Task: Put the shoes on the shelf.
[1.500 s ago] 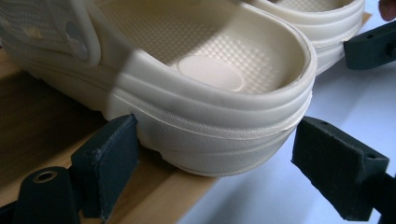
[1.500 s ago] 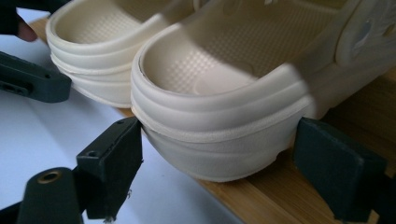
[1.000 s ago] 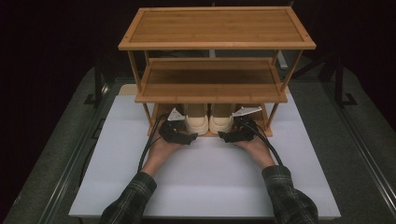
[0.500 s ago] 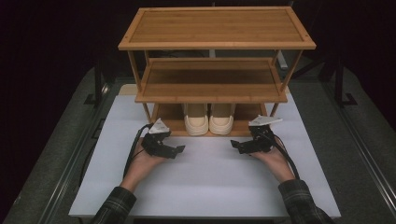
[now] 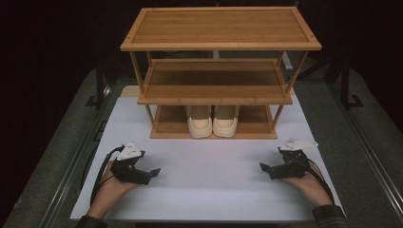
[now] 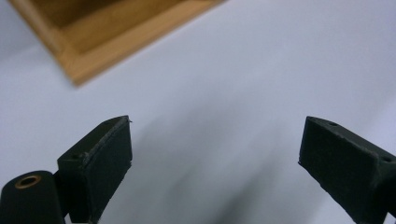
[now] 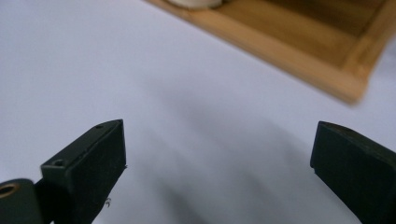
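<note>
Shoes [image 5: 212,123]: a cream pair, sitting side by side on the bottom shelf of the bamboo rack [image 5: 219,28], toes facing you, nothing touching them. Near you, you're holding the left gripper [image 5: 151,174] over the white board [image 5: 209,185] at near left, jaws wide apart and just been opening, nothing between them. You're holding the right gripper [image 5: 264,168] at near right, jaws likewise spread, empty. Both are sitting well apart from the shoes. Rack is standing at the board's far edge.
</note>
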The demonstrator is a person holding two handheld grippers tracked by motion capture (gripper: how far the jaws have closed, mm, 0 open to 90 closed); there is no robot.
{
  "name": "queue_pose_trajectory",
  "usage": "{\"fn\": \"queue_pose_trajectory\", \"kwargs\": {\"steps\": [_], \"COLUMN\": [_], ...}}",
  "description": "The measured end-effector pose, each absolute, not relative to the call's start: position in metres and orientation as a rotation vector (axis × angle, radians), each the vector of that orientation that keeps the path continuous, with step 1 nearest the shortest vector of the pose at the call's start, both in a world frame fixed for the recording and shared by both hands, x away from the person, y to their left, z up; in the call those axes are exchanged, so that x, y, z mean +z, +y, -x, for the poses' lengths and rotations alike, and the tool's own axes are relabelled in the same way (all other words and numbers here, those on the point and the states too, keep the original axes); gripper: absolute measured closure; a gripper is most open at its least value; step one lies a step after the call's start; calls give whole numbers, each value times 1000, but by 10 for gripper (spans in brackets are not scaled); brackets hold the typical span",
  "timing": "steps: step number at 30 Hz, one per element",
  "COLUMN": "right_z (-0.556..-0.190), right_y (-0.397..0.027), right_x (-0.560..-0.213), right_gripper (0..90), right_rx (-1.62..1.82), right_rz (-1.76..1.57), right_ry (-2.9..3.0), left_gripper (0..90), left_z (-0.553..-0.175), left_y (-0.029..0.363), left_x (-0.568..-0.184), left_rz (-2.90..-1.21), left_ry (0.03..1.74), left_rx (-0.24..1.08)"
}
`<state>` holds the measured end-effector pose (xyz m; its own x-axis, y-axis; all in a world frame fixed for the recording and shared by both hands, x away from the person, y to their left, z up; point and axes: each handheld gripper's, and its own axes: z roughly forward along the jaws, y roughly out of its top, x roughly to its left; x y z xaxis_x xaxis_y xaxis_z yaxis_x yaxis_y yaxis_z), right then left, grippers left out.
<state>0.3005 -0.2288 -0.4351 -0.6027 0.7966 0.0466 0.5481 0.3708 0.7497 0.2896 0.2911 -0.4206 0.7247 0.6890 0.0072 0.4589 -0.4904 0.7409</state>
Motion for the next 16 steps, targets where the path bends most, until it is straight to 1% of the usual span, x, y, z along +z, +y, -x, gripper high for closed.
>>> {"fn": "queue_pose_trajectory", "kwargs": {"steps": [4,8,16], "right_z": [-284,-271,-265], "right_y": [-246,-259,-268], "right_x": [-441,-444,-452], "right_gripper": [34,34,34], "right_rx": [1048,1030,983], "right_rz": [-1209,-1229,-1247], "right_ry": [2322,2314,2334], "left_gripper": [93,81,73], "left_z": [-274,-266,-266], "left_y": [307,318,323], "left_x": [-427,-436,-447], "left_rz": [-2213,-2229,-2254], "left_ry": [866,886,897], "left_rx": [402,395,386]}}
